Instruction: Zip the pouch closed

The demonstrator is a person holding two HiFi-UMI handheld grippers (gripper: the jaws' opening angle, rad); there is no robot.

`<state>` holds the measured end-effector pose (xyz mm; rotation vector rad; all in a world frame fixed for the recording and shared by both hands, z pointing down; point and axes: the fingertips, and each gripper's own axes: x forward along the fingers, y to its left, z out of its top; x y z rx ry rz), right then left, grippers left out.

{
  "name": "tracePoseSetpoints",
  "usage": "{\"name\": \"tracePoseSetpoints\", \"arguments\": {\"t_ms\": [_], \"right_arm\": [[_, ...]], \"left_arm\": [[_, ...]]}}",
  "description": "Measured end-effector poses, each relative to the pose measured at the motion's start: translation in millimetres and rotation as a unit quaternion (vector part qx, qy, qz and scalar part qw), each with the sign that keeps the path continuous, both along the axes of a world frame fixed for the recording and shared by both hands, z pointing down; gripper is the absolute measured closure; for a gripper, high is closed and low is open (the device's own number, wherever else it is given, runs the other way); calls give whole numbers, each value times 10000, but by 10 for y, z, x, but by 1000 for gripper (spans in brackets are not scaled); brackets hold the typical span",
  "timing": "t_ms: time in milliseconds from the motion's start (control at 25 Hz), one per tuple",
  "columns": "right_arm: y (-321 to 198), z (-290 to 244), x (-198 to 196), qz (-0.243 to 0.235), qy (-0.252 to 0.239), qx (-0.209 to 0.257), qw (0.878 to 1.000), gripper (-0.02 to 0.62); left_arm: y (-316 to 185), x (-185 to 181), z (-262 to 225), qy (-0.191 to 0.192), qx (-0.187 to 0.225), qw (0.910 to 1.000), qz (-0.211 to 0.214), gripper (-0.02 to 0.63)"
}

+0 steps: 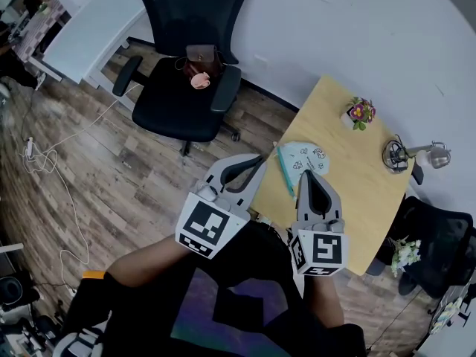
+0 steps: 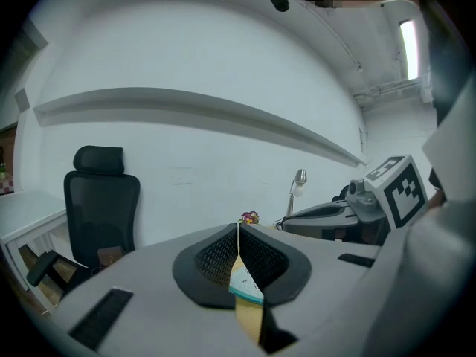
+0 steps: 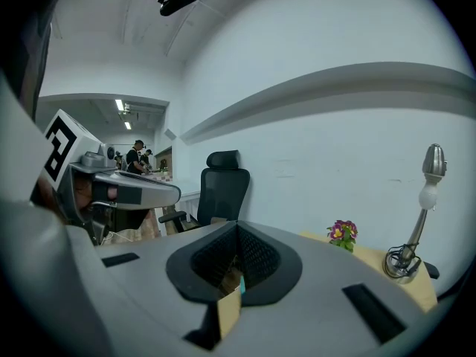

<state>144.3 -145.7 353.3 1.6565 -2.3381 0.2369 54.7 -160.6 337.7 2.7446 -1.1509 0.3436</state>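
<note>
A white pouch (image 1: 303,157) with a teal zip edge (image 1: 285,174) lies on the near left part of the wooden table (image 1: 357,192). My left gripper (image 1: 260,159) reaches toward the table's left edge, its tips just short of the pouch. In the left gripper view its jaws (image 2: 238,226) meet, and the pouch (image 2: 245,282) shows below through the gap. My right gripper (image 1: 307,174) hovers at the pouch's near edge, jaws together. In the right gripper view (image 3: 238,226) only a teal sliver of pouch (image 3: 240,280) shows. Neither gripper visibly holds anything.
A small flower pot (image 1: 360,113) and a desk lamp (image 1: 416,155) stand at the table's far side. A black office chair (image 1: 190,65) with a brown bag (image 1: 201,56) stands on the wood floor to the left. A white cable (image 1: 52,162) trails there. Another dark chair (image 1: 435,248) sits at the right.
</note>
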Motion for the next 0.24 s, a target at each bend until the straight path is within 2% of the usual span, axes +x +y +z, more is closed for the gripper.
{"name": "tracePoseSetpoints", "arguments": {"t_ms": [240], "right_arm": [[25, 24, 49, 71, -2, -41, 10000, 581]], "left_arm": [[24, 48, -4, 0, 10, 10000, 27, 592]]}}
